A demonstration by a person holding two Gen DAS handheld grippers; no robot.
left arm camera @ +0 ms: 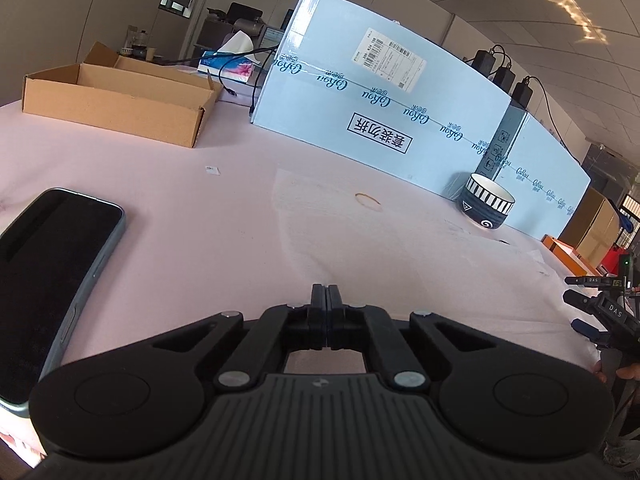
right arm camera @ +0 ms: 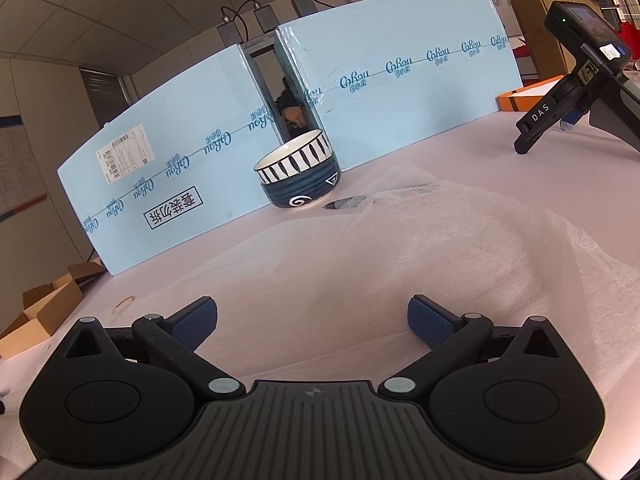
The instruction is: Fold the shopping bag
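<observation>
Lying ahead of the released right tool (right arm camera: 313,320), white bag (right arm camera: 440,248); left tool (left arm camera: 327,294) clenched

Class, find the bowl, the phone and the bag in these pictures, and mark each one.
bowl (right arm camera: 298,178): right wrist view, on its dark outer wall.
phone (left arm camera: 44,280): left wrist view, on its black screen.
bag (right arm camera: 460,248): right wrist view, on its rumpled white fabric.

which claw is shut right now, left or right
The left claw: its black fingers meet with no gap, at the sheer white bag's edge. The right claw stands wide open, blue pads far apart.
</observation>
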